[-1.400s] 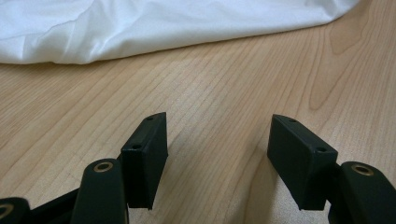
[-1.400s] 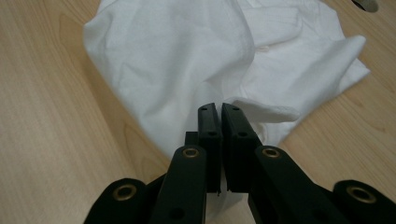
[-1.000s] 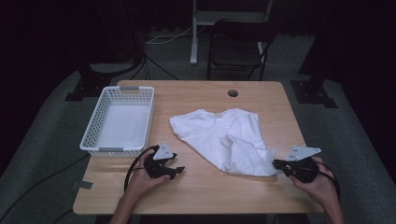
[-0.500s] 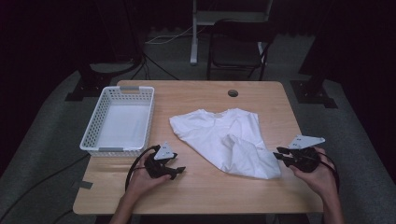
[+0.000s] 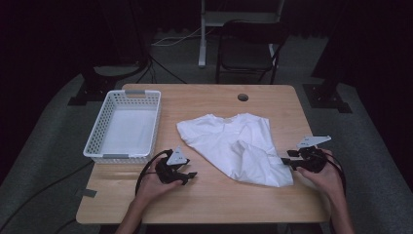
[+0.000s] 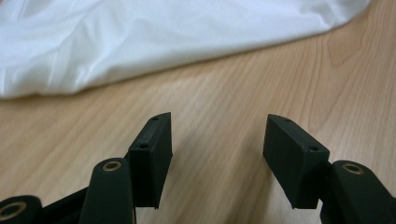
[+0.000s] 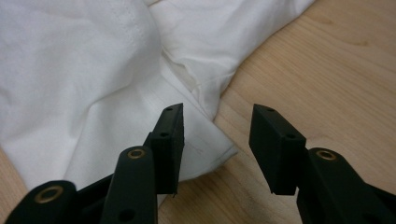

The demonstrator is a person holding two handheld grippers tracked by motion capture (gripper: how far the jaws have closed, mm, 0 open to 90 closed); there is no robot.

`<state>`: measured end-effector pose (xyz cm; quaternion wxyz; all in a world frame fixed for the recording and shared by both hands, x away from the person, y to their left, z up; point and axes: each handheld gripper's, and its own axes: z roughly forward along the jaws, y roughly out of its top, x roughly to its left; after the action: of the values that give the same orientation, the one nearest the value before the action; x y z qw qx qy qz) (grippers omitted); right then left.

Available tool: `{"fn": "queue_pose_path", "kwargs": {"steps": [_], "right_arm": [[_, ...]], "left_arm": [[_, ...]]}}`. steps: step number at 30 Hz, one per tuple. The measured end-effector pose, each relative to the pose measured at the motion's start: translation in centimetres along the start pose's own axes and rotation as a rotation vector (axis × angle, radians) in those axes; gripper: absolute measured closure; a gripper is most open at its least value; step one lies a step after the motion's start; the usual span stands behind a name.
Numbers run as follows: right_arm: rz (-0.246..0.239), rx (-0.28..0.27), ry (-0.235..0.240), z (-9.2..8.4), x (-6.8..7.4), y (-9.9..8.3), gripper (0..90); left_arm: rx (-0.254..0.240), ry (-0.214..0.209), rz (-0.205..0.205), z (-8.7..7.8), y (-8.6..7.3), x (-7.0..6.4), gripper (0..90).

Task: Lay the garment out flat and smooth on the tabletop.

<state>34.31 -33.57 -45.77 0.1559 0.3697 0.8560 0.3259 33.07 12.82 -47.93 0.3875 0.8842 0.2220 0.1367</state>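
Note:
A white T-shirt [image 5: 234,144] lies crumpled on the middle of the wooden table [image 5: 219,204]. My left gripper [image 5: 189,176] rests on the table near the front, left of the shirt, open and empty; in the left gripper view [image 6: 217,149] its jaws frame bare wood with the shirt [image 6: 154,42] a short way ahead. My right gripper [image 5: 287,161] is at the shirt's lower right corner, open. In the right gripper view [image 7: 215,135] the left jaw hovers over the shirt's hem corner [image 7: 205,144] and the right jaw over wood.
A white plastic basket [image 5: 124,126], nothing inside it, stands on the table's left side. A round cable hole [image 5: 242,97] sits near the far edge. A dark chair [image 5: 248,46] and stand legs are behind the table.
My right gripper has shifted slightly left and forward, closing on the shirt's lower right corner. The left gripper and the shirt have stayed put.

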Motion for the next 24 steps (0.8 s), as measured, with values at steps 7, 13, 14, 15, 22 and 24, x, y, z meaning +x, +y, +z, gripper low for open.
{"fn": "queue_pose_path", "kwargs": {"steps": [7, 13, 14, 15, 22, 24], "right_arm": [[0.020, 0.026, 0.025, 0.9, -0.2, -0.4, 53.2], [0.019, 0.035, 0.054, 1.1, -0.1, -0.7, 63.1], [0.017, 0.039, 0.057, 1.1, 0.0, -0.7, 64.6], [0.012, 0.038, 0.062, 1.1, 0.0, -0.7, 67.1], [-0.025, 0.033, 0.071, 0.8, 0.5, -0.6, 80.7], [-0.031, 0.029, 0.069, 0.8, 0.6, -0.6, 82.5]], "left_arm": [[-0.028, -0.010, 0.024, 0.8, 2.7, 0.4, 43.0], [-0.039, -0.020, 0.063, 2.1, 4.9, 0.4, 44.8], [-0.038, -0.024, 0.068, 2.3, 5.3, 0.4, 45.4], [-0.041, -0.030, 0.069, 2.5, 5.6, 0.4, 45.7], [-0.038, -0.055, 0.081, 3.9, 7.2, 0.6, 49.4], [-0.033, -0.063, 0.084, 4.2, 7.5, 0.6, 49.8]]}}
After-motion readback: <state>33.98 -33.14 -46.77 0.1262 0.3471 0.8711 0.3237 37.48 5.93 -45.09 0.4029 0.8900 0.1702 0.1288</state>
